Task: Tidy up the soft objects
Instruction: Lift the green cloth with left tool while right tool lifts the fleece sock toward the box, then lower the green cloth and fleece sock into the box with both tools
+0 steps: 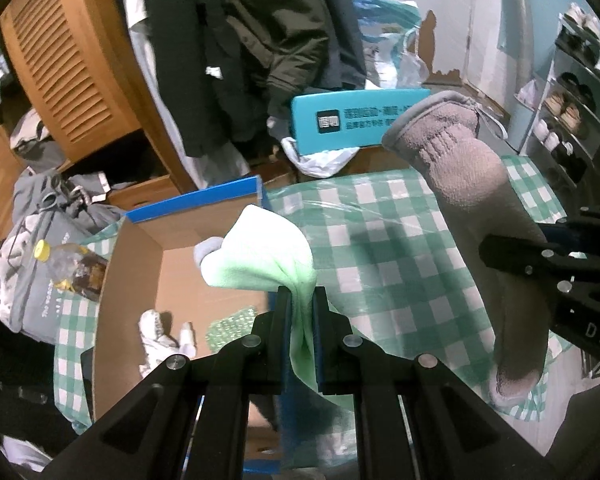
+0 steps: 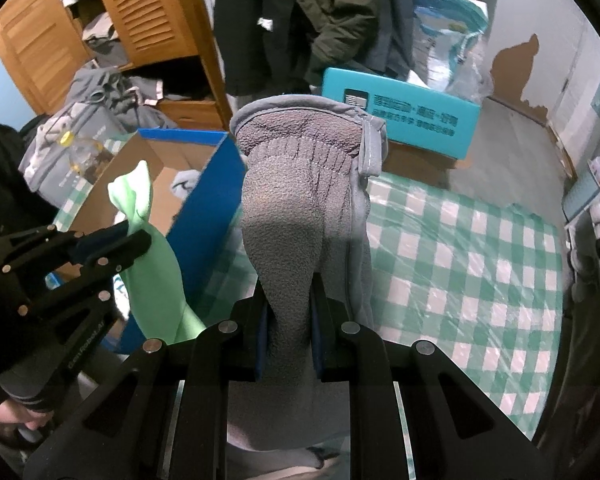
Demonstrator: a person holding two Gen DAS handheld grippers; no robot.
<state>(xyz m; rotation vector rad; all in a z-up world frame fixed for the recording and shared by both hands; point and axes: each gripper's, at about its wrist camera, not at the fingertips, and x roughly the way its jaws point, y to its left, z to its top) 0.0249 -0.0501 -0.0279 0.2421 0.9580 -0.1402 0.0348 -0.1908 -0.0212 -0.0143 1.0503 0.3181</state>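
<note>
My left gripper point(image 1: 300, 300) is shut on a pale green sock point(image 1: 260, 252), held over the near edge of an open cardboard box point(image 1: 136, 280) with a blue rim. The green sock also shows in the right wrist view point(image 2: 156, 272), pinched by the left gripper point(image 2: 134, 232). My right gripper point(image 2: 288, 292) is shut on a thick grey fleece sock point(image 2: 296, 184), held up above the green checked cloth point(image 2: 460, 264). In the left wrist view the grey sock point(image 1: 468, 184) hangs at the right from the right gripper point(image 1: 500, 248).
The box holds a white sock point(image 1: 156, 332) and a green patterned item point(image 1: 232, 328). A plastic bottle point(image 1: 76, 268) lies left of the box. A teal box point(image 1: 356, 120) stands behind the cloth. Hanging coats point(image 1: 252, 40), a wooden wardrobe point(image 1: 68, 64) and a shoe rack point(image 1: 572, 96) surround the area.
</note>
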